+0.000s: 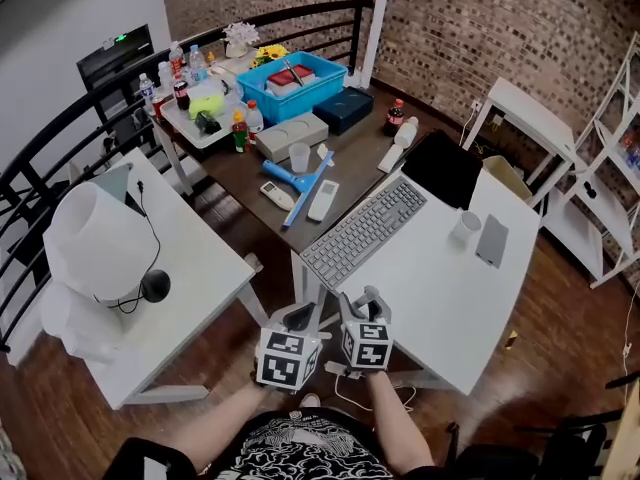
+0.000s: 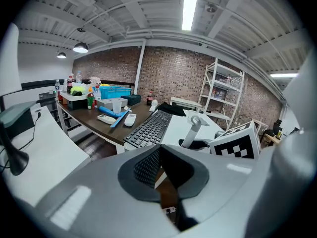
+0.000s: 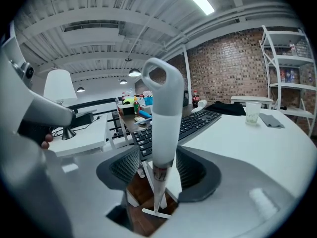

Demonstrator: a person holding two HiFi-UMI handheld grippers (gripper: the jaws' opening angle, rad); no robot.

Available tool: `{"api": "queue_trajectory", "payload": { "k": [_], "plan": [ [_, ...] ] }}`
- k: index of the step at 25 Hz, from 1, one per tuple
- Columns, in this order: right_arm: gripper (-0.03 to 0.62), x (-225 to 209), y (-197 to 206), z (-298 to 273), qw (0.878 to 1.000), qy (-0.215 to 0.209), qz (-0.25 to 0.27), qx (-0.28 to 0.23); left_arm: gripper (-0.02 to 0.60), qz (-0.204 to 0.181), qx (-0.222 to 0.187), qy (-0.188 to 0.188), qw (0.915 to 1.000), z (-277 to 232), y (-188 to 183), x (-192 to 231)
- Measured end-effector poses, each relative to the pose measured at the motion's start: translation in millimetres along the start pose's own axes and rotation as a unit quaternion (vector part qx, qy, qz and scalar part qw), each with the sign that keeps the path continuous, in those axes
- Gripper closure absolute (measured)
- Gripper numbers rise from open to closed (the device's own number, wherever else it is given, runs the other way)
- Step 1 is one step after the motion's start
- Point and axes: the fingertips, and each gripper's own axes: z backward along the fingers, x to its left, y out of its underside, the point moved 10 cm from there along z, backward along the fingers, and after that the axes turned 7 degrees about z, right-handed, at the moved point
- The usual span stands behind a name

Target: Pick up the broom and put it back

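broom [image 3: 163,118]: only its white handle showed, looped at the top. It stood nearly upright between the jaws of the right tool [image 3: 161,165], and its lower end ran down toward the wood floor [image 1: 560,298], just off the near edge of the white bench [image 1: 450,298].
right tool: released. Its jaws stood wide on either side of the handle, with a gap on the left side and no pad pressing.
left tool [image 2: 159,152]: clenched on nothing, its tips meeting. It was held close beside the right tool at the person's front.
white bench: lay ahead of both tools and carried a keyboard [image 1: 363,231] and a cup [image 1: 466,226].
dark bench [image 1: 370,158]: stood beyond the white one. It carried a blue scraper [image 1: 295,181], a remote [image 1: 322,200], a blue bin [image 1: 325,68] and some bottles.
second white bench [image 1: 190,268]: stood to the left and carried a white lamp [image 1: 95,238].
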Motion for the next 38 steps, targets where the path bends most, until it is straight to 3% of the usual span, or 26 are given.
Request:
{"api": "queue_trajectory", "payload": {
  "k": [18,30,38],
  "plan": [
    [0.391,21.1,4.9,52.3,1.0,0.026,-0.008,-0.014,0.577,-0.006,-0.003,0.018,0.9998,35.3,13.2,-11.2],
    [0.409,68.2,-12.6,115.7,0.997,0.066,-0.011,-0.046,0.575,-0.024,-0.013,0.045,0.9986,82.6,23.6,-10.7],
    [0.464,117.4,-30.5,161.4,0.993,0.081,-0.005,-0.082,0.575,-0.043,-0.053,0.062,0.9958,122.7,26.8,-6.9]
  ]
}}
